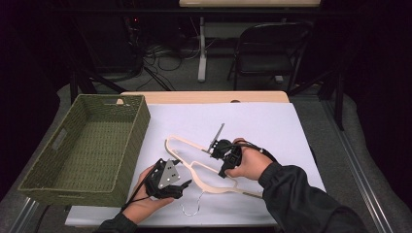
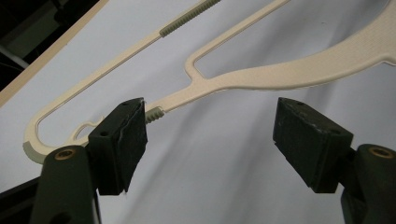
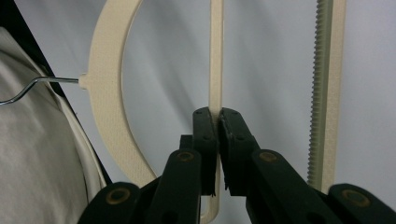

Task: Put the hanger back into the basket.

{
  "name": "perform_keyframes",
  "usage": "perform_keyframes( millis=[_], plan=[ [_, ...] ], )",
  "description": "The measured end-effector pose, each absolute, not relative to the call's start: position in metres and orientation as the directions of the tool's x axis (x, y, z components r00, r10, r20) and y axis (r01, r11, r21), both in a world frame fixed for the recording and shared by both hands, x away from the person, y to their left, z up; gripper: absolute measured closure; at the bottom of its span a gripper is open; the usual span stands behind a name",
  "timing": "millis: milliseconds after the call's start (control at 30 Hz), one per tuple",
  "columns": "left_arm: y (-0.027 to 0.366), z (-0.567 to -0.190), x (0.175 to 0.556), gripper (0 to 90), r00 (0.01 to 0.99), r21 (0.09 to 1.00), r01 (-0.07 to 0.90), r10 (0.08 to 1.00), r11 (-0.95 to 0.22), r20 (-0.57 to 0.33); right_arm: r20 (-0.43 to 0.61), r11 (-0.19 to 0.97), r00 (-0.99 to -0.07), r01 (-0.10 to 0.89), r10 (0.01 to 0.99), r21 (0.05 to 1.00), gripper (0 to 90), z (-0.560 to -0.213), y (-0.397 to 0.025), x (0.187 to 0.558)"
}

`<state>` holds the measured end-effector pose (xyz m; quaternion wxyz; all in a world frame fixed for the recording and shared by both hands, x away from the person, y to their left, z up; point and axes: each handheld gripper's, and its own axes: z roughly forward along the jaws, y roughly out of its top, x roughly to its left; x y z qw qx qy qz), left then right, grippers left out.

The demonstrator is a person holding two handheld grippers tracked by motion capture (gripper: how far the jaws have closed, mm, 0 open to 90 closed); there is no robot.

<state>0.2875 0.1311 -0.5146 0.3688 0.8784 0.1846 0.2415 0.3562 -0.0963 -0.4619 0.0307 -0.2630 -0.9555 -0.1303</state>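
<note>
A cream plastic hanger (image 1: 214,188) with a wire hook (image 1: 193,209) lies on the white sheet (image 1: 252,126) near the table's front. My right gripper (image 1: 219,156) is shut on one of its thin inner bars; in the right gripper view the two pads (image 3: 205,135) of the gripper (image 3: 217,116) pinch that bar (image 3: 215,65), with the hanger's curved shoulder (image 3: 105,93) and hook (image 3: 28,88) to the left. My left gripper (image 1: 182,174) is open at the hanger's left end. In its own view the gripper (image 2: 210,135) faces the hanger (image 2: 280,77), and the left pad (image 2: 123,140) is close to a ribbed bar.
An empty green woven basket (image 1: 138,127) stands at the table's left. Beyond the wooden far edge (image 1: 204,97) are a folding chair (image 1: 272,48) and floor cables. Pale fabric (image 3: 37,163) hangs below the table edge in the right gripper view.
</note>
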Motion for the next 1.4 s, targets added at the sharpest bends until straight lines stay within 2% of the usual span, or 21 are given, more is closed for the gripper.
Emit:
perform_keyframes(
  millis=[433,733,933,1133,1400],
  plan=[
    [0.127,-0.516,0.290,26.2,0.811,0.717,0.117,0.483,-0.687,0.330,0.138,0.833,-0.866,0.501,0.481,0.236,85.5,-0.463,-0.091,0.356],
    [0.123,-0.516,0.290,26.7,0.816,0.696,0.078,0.446,-0.714,0.367,0.138,0.851,-0.874,0.484,0.465,0.201,85.5,-0.462,-0.087,0.356],
    [0.121,-0.517,0.292,31.1,0.832,0.684,0.055,0.412,-0.727,0.371,0.139,0.854,-0.883,0.469,0.449,0.224,85.4,-0.463,-0.084,0.355],
    [0.119,-0.521,0.295,35.8,0.862,0.666,0.027,0.355,-0.745,0.363,0.122,0.871,-0.890,0.455,0.439,0.185,85.4,-0.462,-0.084,0.356],
    [0.116,-0.525,0.298,37.2,0.876,0.656,0.009,0.322,-0.755,0.359,0.122,0.867,-0.889,0.457,0.441,0.196,85.4,-0.466,-0.086,0.357]
  ],
)
